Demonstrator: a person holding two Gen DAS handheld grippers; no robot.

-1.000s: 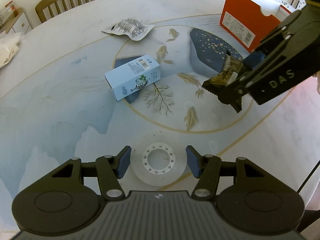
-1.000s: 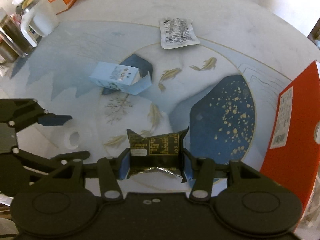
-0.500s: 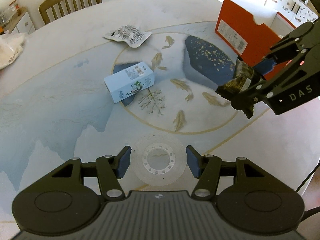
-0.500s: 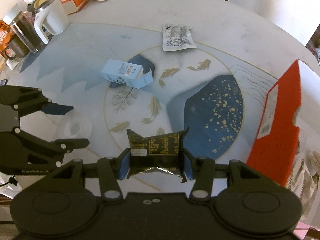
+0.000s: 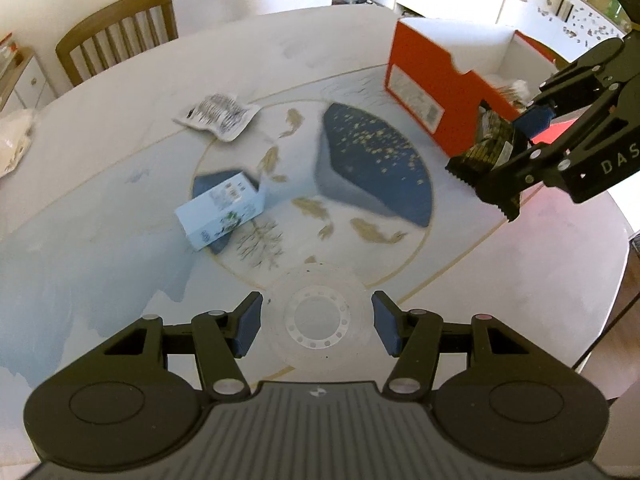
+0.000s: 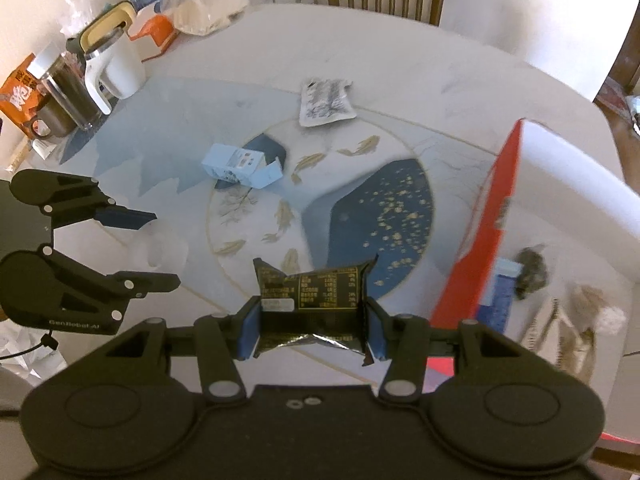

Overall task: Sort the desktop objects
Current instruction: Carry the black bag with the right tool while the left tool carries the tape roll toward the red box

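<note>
My left gripper (image 5: 316, 320) is shut on a clear tape roll (image 5: 278, 316), held above the near part of the painted round table (image 5: 540, 280). My right gripper (image 6: 308, 332) is shut on a dark snack packet (image 6: 316, 296), which hangs in the air just left of the open orange box (image 6: 476, 240). In the left wrist view the packet (image 5: 486, 144) sits in front of the box's near wall (image 5: 432, 92). A light blue carton (image 5: 222, 208) lies mid-table with its flap open. A white printed sachet (image 5: 218, 114) lies beyond it.
The orange box holds several small items (image 6: 530, 274). A white jug (image 6: 116, 68), a glass jar (image 6: 70, 92), orange packs and a plastic bag (image 6: 204, 12) crowd the far left edge. A wooden chair (image 5: 116, 28) stands behind the table.
The right gripper has carried the dark packet rightward and up, from over the blue patch to beside the orange box. The left gripper has risen with the tape roll in it.
</note>
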